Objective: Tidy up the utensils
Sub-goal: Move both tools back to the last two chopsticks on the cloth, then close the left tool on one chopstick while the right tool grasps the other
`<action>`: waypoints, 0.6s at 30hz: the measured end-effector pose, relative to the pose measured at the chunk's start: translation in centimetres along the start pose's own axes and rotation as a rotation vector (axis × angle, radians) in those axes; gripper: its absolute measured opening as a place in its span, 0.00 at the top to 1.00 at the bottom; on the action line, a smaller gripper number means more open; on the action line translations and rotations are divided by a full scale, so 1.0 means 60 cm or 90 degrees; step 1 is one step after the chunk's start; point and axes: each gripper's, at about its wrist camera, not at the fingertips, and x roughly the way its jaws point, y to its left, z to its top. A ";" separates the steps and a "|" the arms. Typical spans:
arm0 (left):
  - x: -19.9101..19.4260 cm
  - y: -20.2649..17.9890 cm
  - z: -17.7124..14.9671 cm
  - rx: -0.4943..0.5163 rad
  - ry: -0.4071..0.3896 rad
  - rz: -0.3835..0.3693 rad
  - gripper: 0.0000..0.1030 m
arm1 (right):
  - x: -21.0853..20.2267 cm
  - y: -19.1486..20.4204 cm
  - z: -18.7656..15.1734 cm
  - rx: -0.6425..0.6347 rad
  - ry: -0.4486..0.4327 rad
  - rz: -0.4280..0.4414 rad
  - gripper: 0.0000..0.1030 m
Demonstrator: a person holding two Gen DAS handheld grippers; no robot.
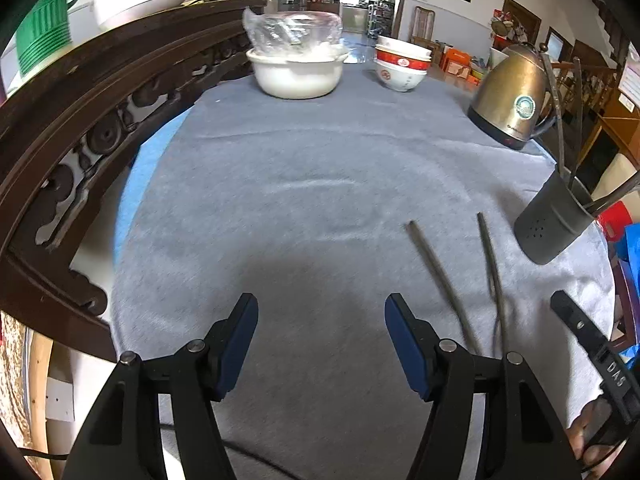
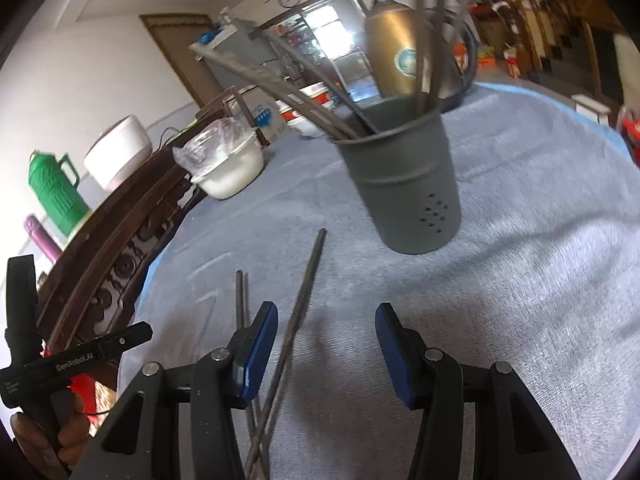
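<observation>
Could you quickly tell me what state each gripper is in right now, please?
Left gripper: open, holding nothing, over the grey cloth.
Right gripper: open, holding nothing; one loose chopstick lies between its fingers.

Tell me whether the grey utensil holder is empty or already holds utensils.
Already holding some. Several long grey sticks rise out of the utensil holder; two chopsticks lie on the cloth outside it.

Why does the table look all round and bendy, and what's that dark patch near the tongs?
Left wrist view: the fisheye lens bows the wooden rail and rounds the grey cloth; the dark patch is a soft shadow just ahead of the open left tongs. Right wrist view: same bending, the holder leans, and the loose chopsticks look slightly blurred.
</observation>
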 end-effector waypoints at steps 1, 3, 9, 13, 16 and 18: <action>0.002 -0.009 0.005 0.007 -0.002 0.000 0.35 | 0.000 -0.007 0.001 0.009 -0.003 0.003 0.47; 0.008 -0.026 0.013 0.022 -0.004 0.001 0.35 | -0.003 -0.015 0.002 0.016 -0.010 0.008 0.47; 0.037 -0.066 0.026 0.038 0.023 -0.019 0.35 | 0.003 -0.027 -0.001 0.013 -0.021 0.030 0.47; 0.054 -0.081 0.034 0.046 0.039 -0.027 0.35 | 0.007 -0.036 -0.001 0.021 -0.022 0.040 0.47; 0.065 -0.086 0.042 0.034 0.057 -0.046 0.35 | 0.007 -0.037 -0.001 0.024 -0.023 0.047 0.47; 0.073 -0.089 0.050 0.030 0.066 -0.053 0.36 | 0.006 -0.036 -0.003 0.020 -0.026 0.051 0.47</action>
